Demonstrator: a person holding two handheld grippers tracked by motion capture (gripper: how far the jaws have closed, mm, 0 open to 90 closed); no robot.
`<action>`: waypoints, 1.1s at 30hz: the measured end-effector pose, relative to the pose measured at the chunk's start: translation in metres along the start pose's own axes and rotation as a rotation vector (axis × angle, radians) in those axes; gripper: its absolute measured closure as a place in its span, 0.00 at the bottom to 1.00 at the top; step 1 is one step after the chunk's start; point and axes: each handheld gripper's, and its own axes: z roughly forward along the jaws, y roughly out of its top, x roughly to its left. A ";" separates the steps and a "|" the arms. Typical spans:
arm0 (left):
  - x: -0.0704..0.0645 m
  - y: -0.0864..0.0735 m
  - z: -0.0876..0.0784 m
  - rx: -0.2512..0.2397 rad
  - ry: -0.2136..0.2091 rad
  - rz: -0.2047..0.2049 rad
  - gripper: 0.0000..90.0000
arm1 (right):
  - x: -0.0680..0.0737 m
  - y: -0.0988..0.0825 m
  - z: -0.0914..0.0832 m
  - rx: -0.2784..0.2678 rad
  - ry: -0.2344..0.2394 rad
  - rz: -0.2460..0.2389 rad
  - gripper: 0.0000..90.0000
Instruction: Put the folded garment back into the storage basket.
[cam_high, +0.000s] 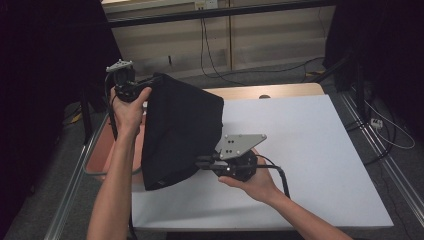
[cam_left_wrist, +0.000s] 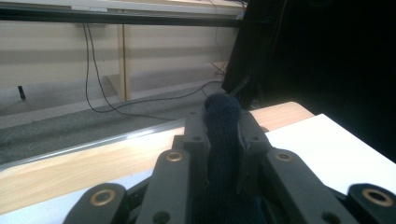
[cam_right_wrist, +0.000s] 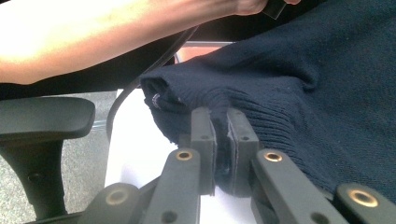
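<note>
A dark navy knitted sweater (cam_high: 180, 130) hangs lifted over the left part of the white table (cam_high: 310, 150), stretched between my two grippers. My left gripper (cam_high: 145, 82) is raised at the upper left and shut on a fold of the knit (cam_left_wrist: 223, 122), which bulges up between its jaws. My right gripper (cam_high: 200, 164) sits lower, near the table's middle, shut on the ribbed hem (cam_right_wrist: 223, 126) of the sweater (cam_right_wrist: 322, 79). Its grey three-cornered plate (cam_high: 241, 144) faces up.
A reddish-brown tray (cam_high: 102, 155) lies under the sweater at the table's left edge. A wooden strip (cam_high: 280, 91) runs along the far edge. Cables (cam_high: 210, 55) trail on the grey floor behind. A black chair armrest (cam_right_wrist: 44, 116) shows in the right gripper view.
</note>
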 end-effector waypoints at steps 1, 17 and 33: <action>0.002 0.000 -0.001 -0.001 0.003 0.000 0.87 | 0.000 0.001 0.002 -0.002 0.000 0.000 0.93; 0.025 0.002 -0.021 -0.002 0.031 -0.018 0.87 | 0.000 0.017 0.024 -0.020 0.027 -0.016 0.93; 0.049 0.007 -0.038 -0.009 0.089 -0.033 0.87 | -0.004 0.028 0.051 -0.039 0.068 -0.002 0.93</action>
